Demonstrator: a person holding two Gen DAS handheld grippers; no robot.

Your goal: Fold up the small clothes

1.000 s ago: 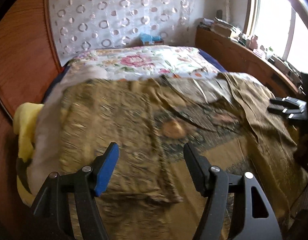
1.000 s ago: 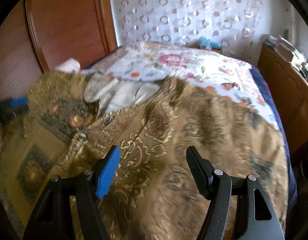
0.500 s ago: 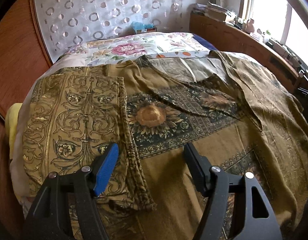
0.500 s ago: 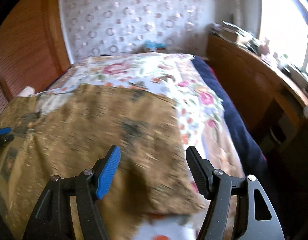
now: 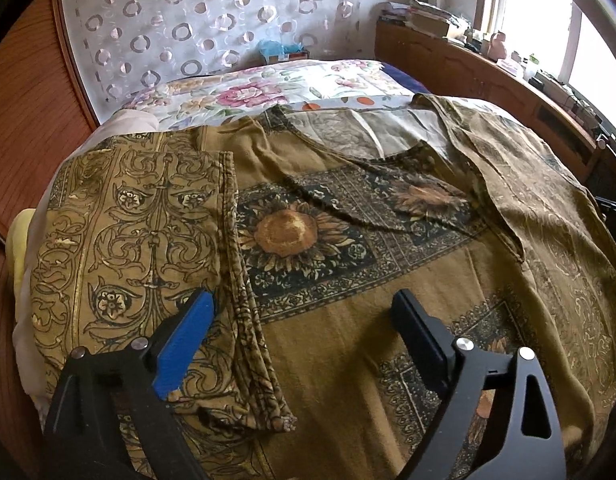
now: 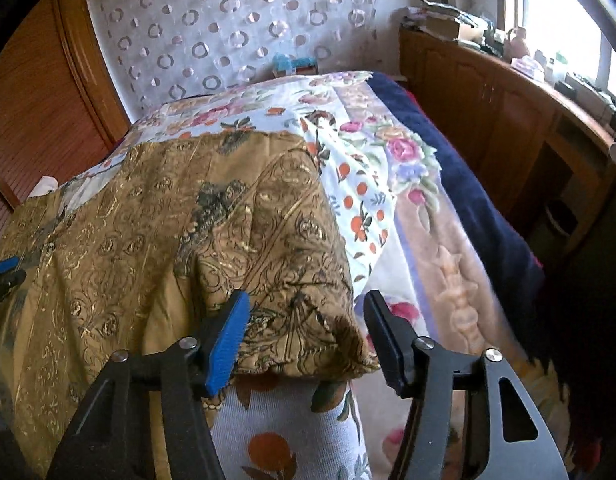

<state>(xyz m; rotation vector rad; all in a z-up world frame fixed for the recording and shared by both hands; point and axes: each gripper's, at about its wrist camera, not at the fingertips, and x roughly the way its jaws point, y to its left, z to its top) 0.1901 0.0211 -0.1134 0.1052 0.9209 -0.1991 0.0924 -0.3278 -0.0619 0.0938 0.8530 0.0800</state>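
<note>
A brown and gold patterned garment (image 5: 348, 264) with a sunflower print lies spread on the bed. Its left sleeve (image 5: 140, 248) is folded in over the body. My left gripper (image 5: 304, 320) is open and empty above the garment's lower middle. In the right wrist view the garment's right side (image 6: 196, 248) lies rumpled, with its corner (image 6: 308, 340) between my open fingers. My right gripper (image 6: 308, 332) is open just over that corner. The left gripper's tip (image 6: 4, 272) shows at the far left edge.
A floral bedsheet (image 6: 348, 168) and a dark blue blanket (image 6: 468, 208) cover the bed. A wooden cabinet (image 6: 508, 104) with clutter stands along the right under the window. A wooden panel (image 5: 32, 120) is on the left, a circle-patterned curtain (image 5: 212, 20) behind.
The right gripper swung right and came down to the garment's right corner. The left gripper steadied over the garment's middle; the left sleeve now lies folded flat.
</note>
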